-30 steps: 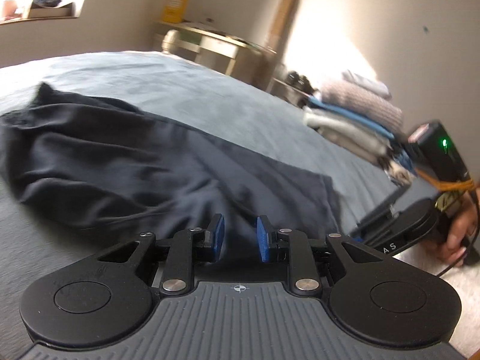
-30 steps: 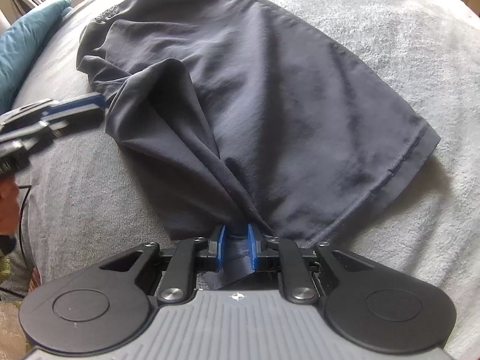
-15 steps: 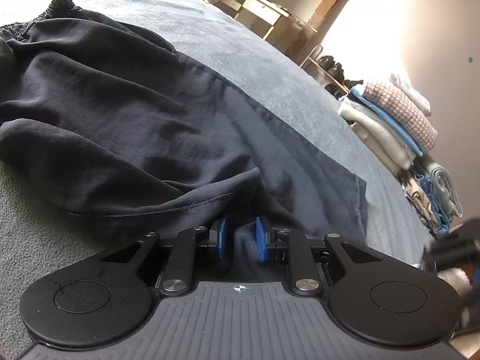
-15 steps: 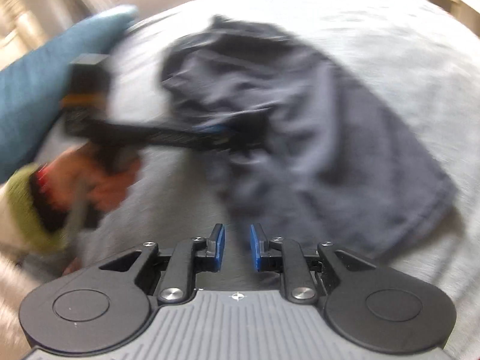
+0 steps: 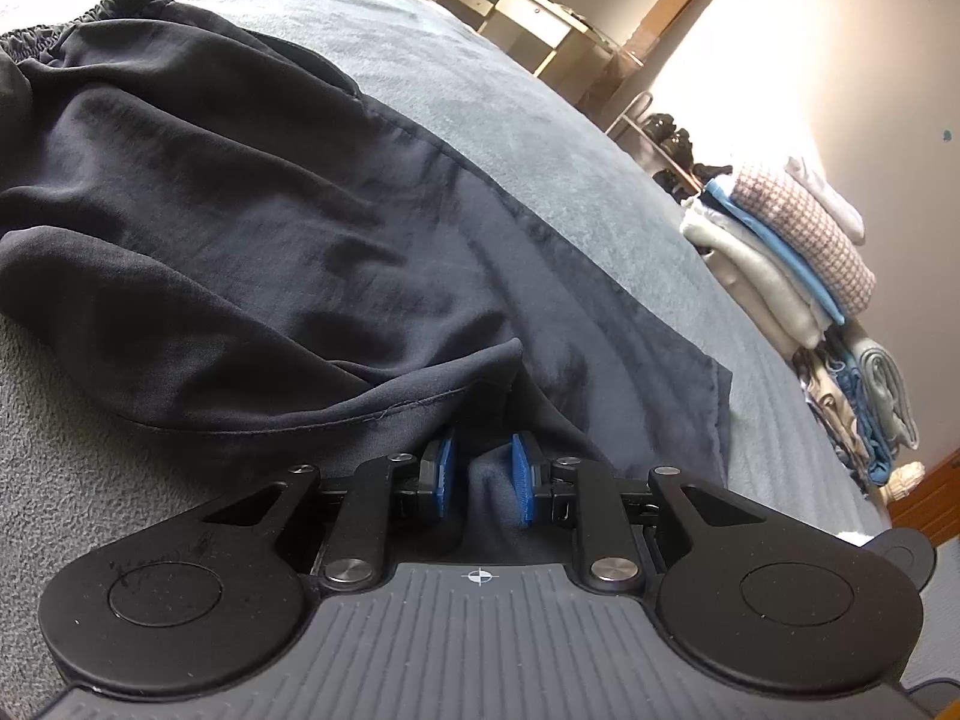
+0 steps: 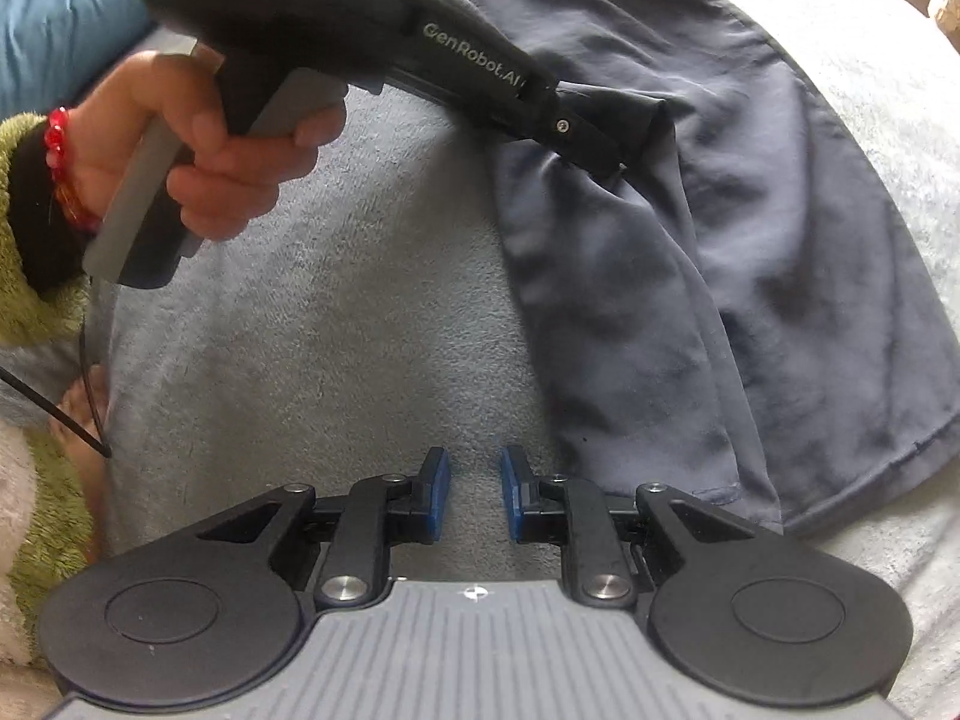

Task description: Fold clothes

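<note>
A dark navy garment point(image 5: 240, 210) with an elastic waistband at its far end lies spread on a grey blanket point(image 5: 570, 150). In the left wrist view, my left gripper point(image 5: 480, 474) is shut on a bunched fold near the garment's hem, with cloth filling the gap between the blue pads. The right wrist view shows that same left gripper point(image 6: 618, 150) reaching into the garment point(image 6: 780, 240), its tips buried in the cloth. My right gripper point(image 6: 474, 492) stands open over bare blanket point(image 6: 360, 330), just left of the hem corner, holding nothing.
A stack of folded clothes point(image 5: 792, 252) sits at the bed's right edge. A desk point(image 5: 522, 6) stands beyond the bed. A hand point(image 6: 210, 168) in a green sleeve holds the left gripper's handle. A blue pillow point(image 6: 60, 18) lies at the upper left.
My right gripper let go of the garment's hem and moved left onto bare blanket. My left gripper moved in over the garment and closed on a fold near the hem.
</note>
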{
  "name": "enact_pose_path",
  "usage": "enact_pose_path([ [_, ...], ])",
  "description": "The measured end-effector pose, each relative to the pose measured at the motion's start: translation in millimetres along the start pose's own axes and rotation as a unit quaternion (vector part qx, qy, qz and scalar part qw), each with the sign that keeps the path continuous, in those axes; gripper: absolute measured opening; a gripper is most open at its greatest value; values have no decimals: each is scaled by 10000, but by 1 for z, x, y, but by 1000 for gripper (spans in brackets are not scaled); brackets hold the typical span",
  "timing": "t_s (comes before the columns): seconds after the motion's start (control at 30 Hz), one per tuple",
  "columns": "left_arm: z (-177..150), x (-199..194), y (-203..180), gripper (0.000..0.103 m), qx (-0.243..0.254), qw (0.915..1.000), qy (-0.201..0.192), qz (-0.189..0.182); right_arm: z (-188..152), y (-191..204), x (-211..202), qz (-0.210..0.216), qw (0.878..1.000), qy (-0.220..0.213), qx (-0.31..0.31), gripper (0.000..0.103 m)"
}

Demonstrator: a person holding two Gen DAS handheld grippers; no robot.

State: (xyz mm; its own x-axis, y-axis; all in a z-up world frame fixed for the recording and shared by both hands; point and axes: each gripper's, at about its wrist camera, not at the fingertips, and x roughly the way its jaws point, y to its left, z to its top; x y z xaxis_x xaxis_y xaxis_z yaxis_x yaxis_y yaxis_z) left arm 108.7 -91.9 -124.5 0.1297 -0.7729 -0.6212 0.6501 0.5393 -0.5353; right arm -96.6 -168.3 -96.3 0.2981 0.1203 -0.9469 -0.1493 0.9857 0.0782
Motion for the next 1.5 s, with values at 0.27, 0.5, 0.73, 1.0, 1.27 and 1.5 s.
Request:
enact_pose_path([
  [0.27, -1, 0, 0, 21, -39, 10000, -12, -16, -8, -14, -13, 554, 9960, -132, 686, 0],
  [0.5, 0, 0, 2, 21, -54, 10000, 1, -33, -26, -27, -52, 1264, 9771, -484, 1644, 0],
  [0.73, -1, 0, 1, 21, -65, 10000, -7, -5, -72, -79, -142, 1104, 9231, -1665, 3286, 0],
  [1.0, 0, 1, -1, 21, -135, 9999, 3, 59, -246, -159, -279, -2044, 7445, -2759, 5725, 0],
  [1.27, 0, 1, -2, 21, -217, 9997, 1, 118, -469, -141, -301, -4171, 3891, -1395, 8094, 45],
  [1.5, 0, 2, -5, 21, -191, 9996, 25, 196, -434, -146, -281, -4004, 4407, -1759, 7840, 51],
])
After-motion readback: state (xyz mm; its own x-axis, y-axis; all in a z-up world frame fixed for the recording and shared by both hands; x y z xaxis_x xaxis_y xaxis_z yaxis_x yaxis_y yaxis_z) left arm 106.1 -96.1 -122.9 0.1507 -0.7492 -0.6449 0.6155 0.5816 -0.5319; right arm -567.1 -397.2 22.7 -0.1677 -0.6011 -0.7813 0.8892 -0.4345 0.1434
